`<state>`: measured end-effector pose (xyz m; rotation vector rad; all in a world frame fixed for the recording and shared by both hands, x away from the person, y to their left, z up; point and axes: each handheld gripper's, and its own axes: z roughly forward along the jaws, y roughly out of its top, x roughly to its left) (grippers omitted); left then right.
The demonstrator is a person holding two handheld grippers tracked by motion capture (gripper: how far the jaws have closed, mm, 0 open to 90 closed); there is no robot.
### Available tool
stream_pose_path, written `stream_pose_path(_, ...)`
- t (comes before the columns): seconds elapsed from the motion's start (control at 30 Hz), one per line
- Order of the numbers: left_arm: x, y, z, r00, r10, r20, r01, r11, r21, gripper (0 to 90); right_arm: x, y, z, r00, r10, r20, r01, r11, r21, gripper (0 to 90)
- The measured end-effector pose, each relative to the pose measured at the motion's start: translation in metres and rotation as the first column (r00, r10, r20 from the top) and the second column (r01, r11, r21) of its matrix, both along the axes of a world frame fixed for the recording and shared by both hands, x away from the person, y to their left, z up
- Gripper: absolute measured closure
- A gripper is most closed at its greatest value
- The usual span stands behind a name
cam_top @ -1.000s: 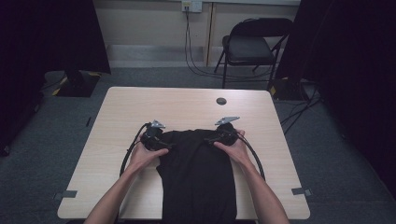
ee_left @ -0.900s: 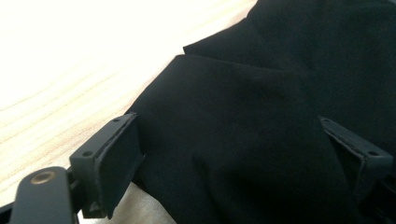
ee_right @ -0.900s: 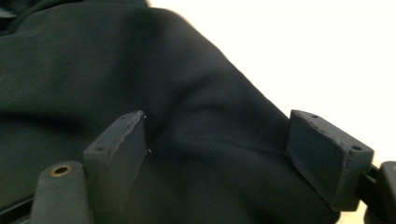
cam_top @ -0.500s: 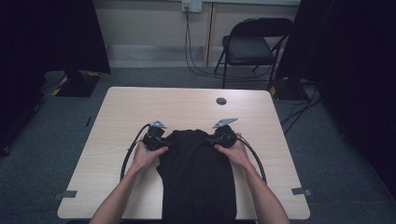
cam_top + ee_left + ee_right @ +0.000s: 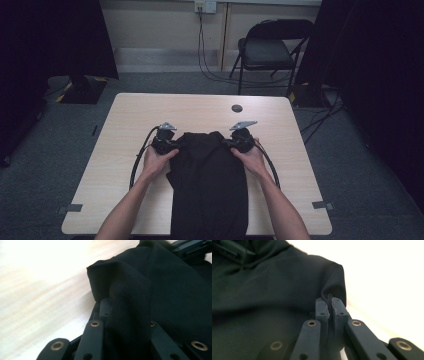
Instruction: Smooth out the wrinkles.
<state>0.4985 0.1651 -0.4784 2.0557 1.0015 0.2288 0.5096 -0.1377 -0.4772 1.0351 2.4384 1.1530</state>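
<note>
Your left gripper (image 5: 172,143) and right gripper (image 5: 231,142) have each just closed their jaws on the black garment (image 5: 210,185), and both now pinch a fold of its cloth at the top corners. In your right gripper view the fabric shows squeezed between the pads (image 5: 322,307). The garment lies down the middle of the desk (image 5: 115,150), running from its centre to the near edge and hanging over it.

Both forearms are bare, no sleeves. Each hand carries a black gripper, left gripper (image 5: 176,144) and right gripper (image 5: 227,142), with a grey 3-cornered plate on top, a looping black cable, and brass-ringed rivets on 2 black jaws.
</note>
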Motion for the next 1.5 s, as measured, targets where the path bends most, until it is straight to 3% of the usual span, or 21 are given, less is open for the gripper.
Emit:
stream_pose_path(0.2,0.009,-0.001,0.021,0.9982,0.032,0.050,-0.032,0.9994,-0.011,79.8,0.010,0.001,0.025,0.9975,-0.046,0.053,0.045,0.999,0.017,85.5)
stream_pose_path(0.23,0.012,-0.001,0.032,0.9952,0.052,0.083,-0.051,0.9986,-0.015,79.8,0.012,0.001,0.030,0.9967,-0.051,0.063,0.050,0.998,0.023,85.6)
stream_pose_path(0.4,0.020,0.005,0.057,0.9883,0.080,0.130,-0.074,0.9958,-0.054,79.8,0.020,0.003,0.052,0.9925,-0.068,0.102,0.063,0.997,0.051,85.6)
stream_pose_path(0.43,0.023,0.007,0.070,0.9831,0.089,0.160,-0.080,0.9948,-0.064,79.8,0.024,0.005,0.065,0.9900,-0.061,0.127,0.056,0.997,0.047,85.6)
stream_pose_path(0.63,0.028,0.005,0.104,0.9653,0.098,0.242,-0.081,0.9938,-0.076,79.9,0.031,0.005,0.097,0.9782,-0.081,0.191,0.072,0.996,0.056,85.7)
stream_pose_path(0.67,0.028,0.005,0.104,0.9653,0.098,0.242,-0.081,0.9938,-0.076,79.9,0.031,0.005,0.097,0.9782,-0.081,0.191,0.072,0.996,0.056,85.7)
stream_pose_path(0.7,0.028,0.004,0.112,0.9597,0.095,0.264,-0.079,0.9942,-0.073,79.8,0.034,0.003,0.110,0.9724,-0.094,0.213,0.080,0.994,0.071,85.7)
stream_pose_path(0.73,0.028,0.003,0.116,0.9562,0.093,0.277,-0.075,0.9943,-0.076,79.8,0.034,0.003,0.110,0.9724,-0.094,0.213,0.080,0.994,0.071,85.7)
stream_pose_path(0.77,0.027,0.002,0.128,0.9471,0.097,0.306,-0.074,0.9934,-0.087,79.9,0.035,0.001,0.121,0.9676,-0.105,0.230,0.087,0.992,0.087,85.7)
stream_pose_path(0.87,0.023,0.000,0.139,0.9343,0.098,0.343,-0.070,0.9931,-0.095,79.9,0.034,-0.001,0.136,0.9592,-0.113,0.259,0.088,0.990,0.106,85.7)
stream_pose_path(0.93,0.020,0.000,0.141,0.9314,0.097,0.351,-0.066,0.9928,-0.101,80.0,0.032,-0.003,0.143,0.9537,-0.116,0.278,0.086,0.989,0.118,85.7)
stream_pose_path(0.97,0.015,0.000,0.142,0.9271,0.088,0.364,-0.056,0.9937,-0.097,79.9,0.029,-0.004,0.145,0.9528,-0.114,0.281,0.081,0.989,0.126,85.7)
stream_pose_path(1.13,-0.009,0.003,0.132,0.9256,0.056,0.374,-0.016,0.9937,-0.111,79.9,0.002,-0.011,0.136,0.9520,-0.072,0.297,0.028,0.989,0.149,85.6)
stream_pose_path(1.17,-0.025,0.006,0.126,0.9239,0.033,0.381,0.006,0.9950,-0.099,79.9,-0.008,-0.013,0.132,0.9539,-0.056,0.295,0.006,0.986,0.166,85.6)
stream_pose_path(1.2,-0.025,0.006,0.126,0.9239,0.033,0.381,0.006,0.9950,-0.099,79.8,-0.015,-0.015,0.130,0.9544,-0.044,0.295,-0.006,0.986,0.168,85.6)
stream_pose_path(1.23,-0.041,0.010,0.120,0.9315,0.018,0.363,0.034,0.9903,-0.135,79.8,-0.023,-0.016,0.127,0.9554,-0.031,0.294,-0.019,0.986,0.165,85.6)
stream_pose_path(1.27,-0.051,0.011,0.117,0.9267,0.010,0.376,0.042,0.9909,-0.128,79.8,-0.032,-0.017,0.124,0.9563,-0.019,0.292,-0.031,0.986,0.166,85.6)
stream_pose_path(1.33,-0.059,0.012,0.114,0.9282,0.001,0.372,0.048,0.9915,-0.121,79.8,-0.052,-0.017,0.120,0.9571,0.020,0.289,-0.064,0.987,0.145,85.5)
stream_pose_path(1.37,-0.077,0.015,0.108,0.9326,-0.013,0.361,0.061,0.9907,-0.121,79.8,-0.062,-0.017,0.118,0.9555,0.037,0.293,-0.081,0.987,0.139,85.5)
stream_pose_path(1.4,-0.077,0.015,0.108,0.9326,-0.013,0.361,0.061,0.9907,-0.121,79.7,-0.062,-0.017,0.118,0.9555,0.037,0.293,-0.081,0.987,0.139,85.5)
stream_pose_path(1.5,-0.107,0.023,0.099,0.9384,-0.021,0.345,0.085,0.9816,-0.171,79.6,-0.098,-0.017,0.114,0.9538,0.082,0.289,-0.126,0.983,0.135,85.3)
